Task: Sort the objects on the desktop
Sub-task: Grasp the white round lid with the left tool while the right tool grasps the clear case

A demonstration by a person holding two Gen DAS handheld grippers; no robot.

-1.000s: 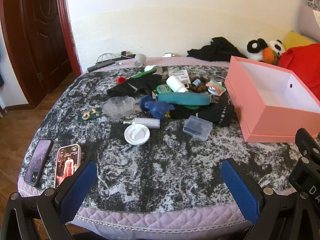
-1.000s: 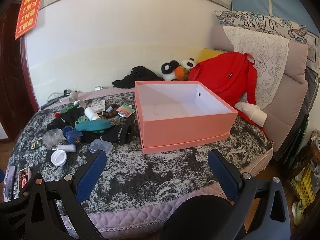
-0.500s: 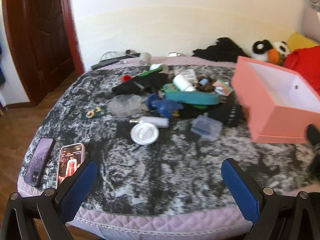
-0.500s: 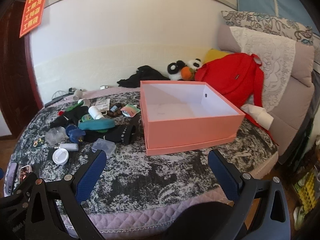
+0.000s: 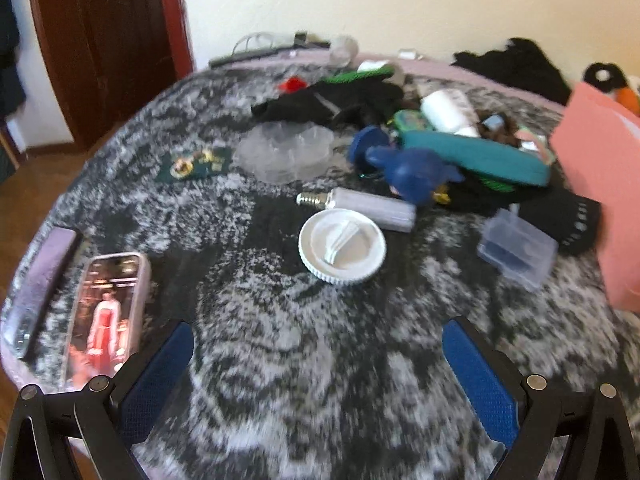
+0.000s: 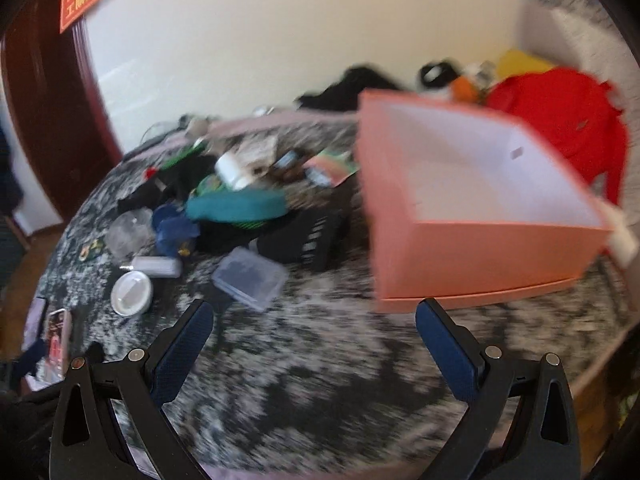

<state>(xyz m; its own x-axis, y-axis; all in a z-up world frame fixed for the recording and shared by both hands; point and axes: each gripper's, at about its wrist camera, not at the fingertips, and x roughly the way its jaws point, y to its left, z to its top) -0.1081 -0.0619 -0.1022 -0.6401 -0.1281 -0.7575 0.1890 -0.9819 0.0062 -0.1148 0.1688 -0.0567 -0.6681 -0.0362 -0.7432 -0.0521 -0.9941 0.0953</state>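
Both grippers have advanced over the bed edge toward the clutter since a second ago; the objects now sit larger and nearer in each view, and both frames are motion-blurred. The items to be sorted lie in a loose pile left of the pink box (image 6: pixel 476 240), which stands open and appears empty, presumably the receiving container. Nearest the left gripper (image 5: pixel 318 364) is the white lid (image 5: pixel 342 245), with the grey bulb-like cylinder (image 5: pixel 372 208) touching its far rim. The clear plastic case (image 6: pixel 250 276) lies just ahead of the right gripper (image 6: pixel 314 344), apart from the box. Each gripper's fingers stand wide apart, holding nothing, consistent with an approach before a first pick. Two phones (image 5: pixel 106 312) rest near the bed's left edge. Blur prevents identifying the smaller items reliably.
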